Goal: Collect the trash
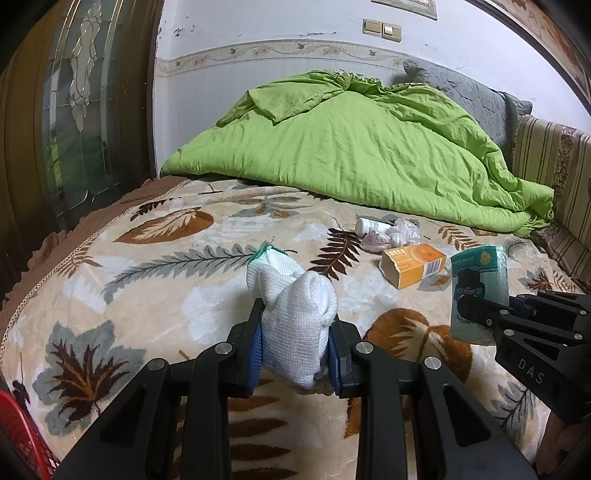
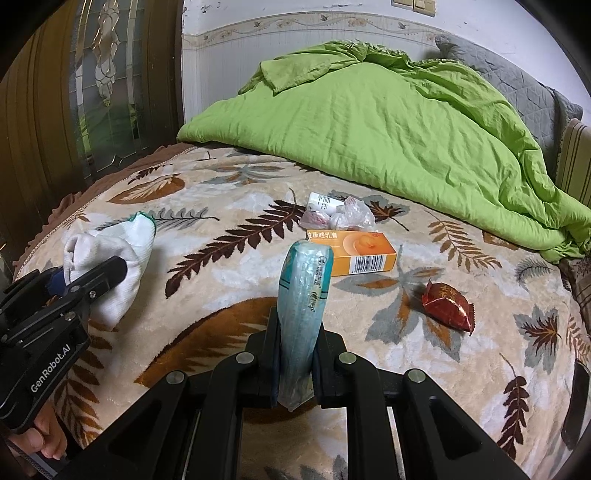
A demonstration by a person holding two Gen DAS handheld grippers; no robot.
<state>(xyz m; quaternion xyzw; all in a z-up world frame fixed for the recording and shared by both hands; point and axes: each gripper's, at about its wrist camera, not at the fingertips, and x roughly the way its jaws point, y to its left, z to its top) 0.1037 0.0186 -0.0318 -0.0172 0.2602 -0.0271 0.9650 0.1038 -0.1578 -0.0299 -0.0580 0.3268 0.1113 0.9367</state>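
The left gripper point(image 1: 295, 354) pinches a white knit glove point(image 1: 295, 314); the right gripper point(image 2: 295, 365) pinches a teal tissue pack point(image 2: 304, 299) — beyond it lie an orange box point(image 2: 356, 253) and, to the right, a red wrapper point(image 2: 448, 304).

Bedroom, bed viewed from its foot end.

The bed point(image 1: 155, 258) carries a plush cream blanket point(image 2: 229, 206) printed with brown, grey and rust leaves, edged in brown frill at the left. A crumpled lime-green duvet point(image 1: 362, 147) is heaped across the far half, against the wall. A grey quilted pillow point(image 1: 469, 92) stands behind it, with a striped floral headboard cushion point(image 1: 546, 162) at the right. The wall point(image 1: 280, 22) is white, scuffed in places, with a floral border strip point(image 1: 280, 50) over ribbed white panelling. A double light switch point(image 1: 382, 28) sits high up. A dark wooden door with leaded glass panels point(image 1: 79, 96) stands at the left. Lighting is even and indoor.
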